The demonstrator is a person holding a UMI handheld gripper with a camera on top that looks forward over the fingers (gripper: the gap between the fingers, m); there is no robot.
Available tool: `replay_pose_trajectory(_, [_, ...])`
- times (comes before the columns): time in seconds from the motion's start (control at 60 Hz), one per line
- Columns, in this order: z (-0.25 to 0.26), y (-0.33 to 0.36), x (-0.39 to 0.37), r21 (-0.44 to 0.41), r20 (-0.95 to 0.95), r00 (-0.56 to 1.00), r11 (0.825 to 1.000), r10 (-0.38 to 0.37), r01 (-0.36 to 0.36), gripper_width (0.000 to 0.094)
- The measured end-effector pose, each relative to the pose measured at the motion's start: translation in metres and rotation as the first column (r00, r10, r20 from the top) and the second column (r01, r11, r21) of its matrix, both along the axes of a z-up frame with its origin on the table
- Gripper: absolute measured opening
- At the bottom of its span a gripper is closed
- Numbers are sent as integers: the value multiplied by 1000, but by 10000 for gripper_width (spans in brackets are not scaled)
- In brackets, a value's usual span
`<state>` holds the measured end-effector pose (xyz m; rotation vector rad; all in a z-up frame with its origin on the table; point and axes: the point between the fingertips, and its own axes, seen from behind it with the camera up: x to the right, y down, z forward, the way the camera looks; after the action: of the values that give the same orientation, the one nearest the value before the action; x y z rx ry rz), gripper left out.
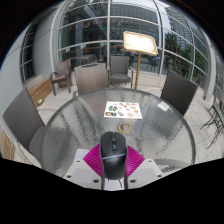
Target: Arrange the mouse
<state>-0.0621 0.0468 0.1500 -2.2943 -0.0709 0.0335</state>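
Observation:
A black computer mouse (111,154) sits between my gripper's (111,162) two fingers, whose magenta pads (94,160) press on both its sides. Its cable hangs down below it. The gripper holds the mouse above a round glass table (90,115). A white card with coloured stickers (124,109) lies on the table beyond the mouse.
Several grey chairs stand around the table: one at the left (22,118), one at the right (180,90) and two at the far side (120,68). A lamp with a yellowish shade (139,43) stands behind. Tall glass windows (100,25) form the background.

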Motion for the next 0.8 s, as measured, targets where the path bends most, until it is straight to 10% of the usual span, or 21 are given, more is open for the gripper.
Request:
replay_pose_trajectory(0.233, [-167,-35,3,-206,11,1000,979,12,-9,260])
replay_pose_trajectory(0.483, [-169,-34,2,-169,45,999,985,-12,19,373])
replay_pose_trajectory(0.8, [-97,-40,1,-108,41,996,991,-79,83,787])
